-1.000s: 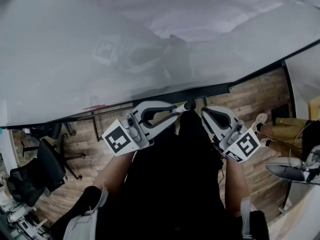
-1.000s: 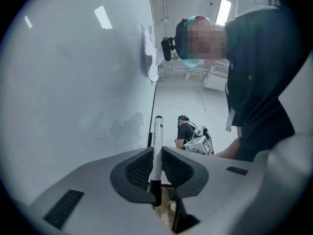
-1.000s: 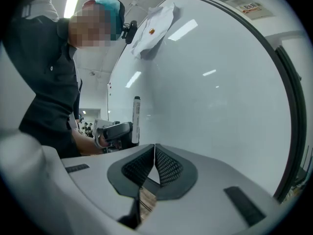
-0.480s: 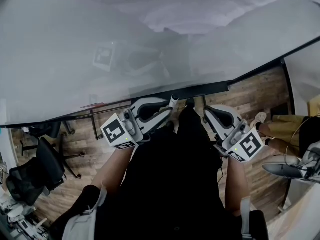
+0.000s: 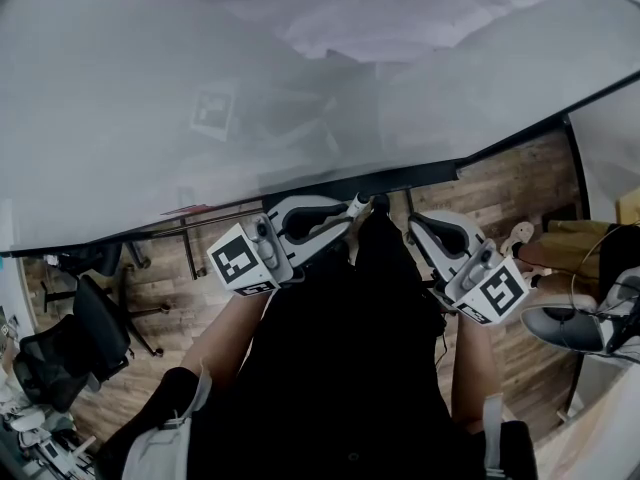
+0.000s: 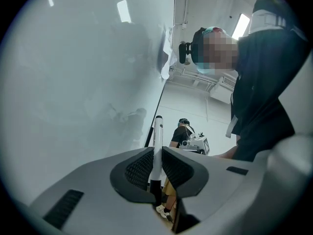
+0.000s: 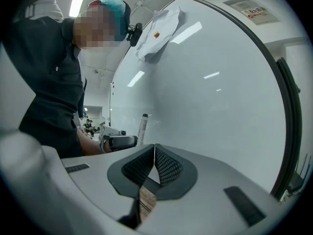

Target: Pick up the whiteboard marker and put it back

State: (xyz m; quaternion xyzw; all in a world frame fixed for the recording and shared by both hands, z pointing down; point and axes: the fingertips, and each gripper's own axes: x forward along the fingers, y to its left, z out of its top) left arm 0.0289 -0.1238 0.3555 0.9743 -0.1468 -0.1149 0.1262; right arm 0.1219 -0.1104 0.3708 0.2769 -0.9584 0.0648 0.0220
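A white whiteboard marker (image 6: 157,146) stands upright between the ribbed pads of my left gripper (image 6: 156,153), which is shut on its lower part. In the head view the left gripper (image 5: 343,220) holds the marker (image 5: 357,205) just under the whiteboard's (image 5: 250,88) black lower edge. My right gripper (image 5: 413,225) is beside it, to the right. In the right gripper view its jaws (image 7: 154,150) are pressed together with nothing between them. That view also shows the marker (image 7: 143,127) and the left gripper (image 7: 120,141) further off along the whiteboard (image 7: 210,97).
A crumpled white cloth (image 7: 157,27) hangs high on the board. A black office chair (image 5: 100,333) stands on the wooden floor at the left, and a grey device (image 5: 575,328) at the right. Another person (image 6: 183,133) stands far off.
My left gripper has rolled a little with the marker still in it, and the marker's tip has shifted slightly left. The right gripper has drifted a bit to the right.
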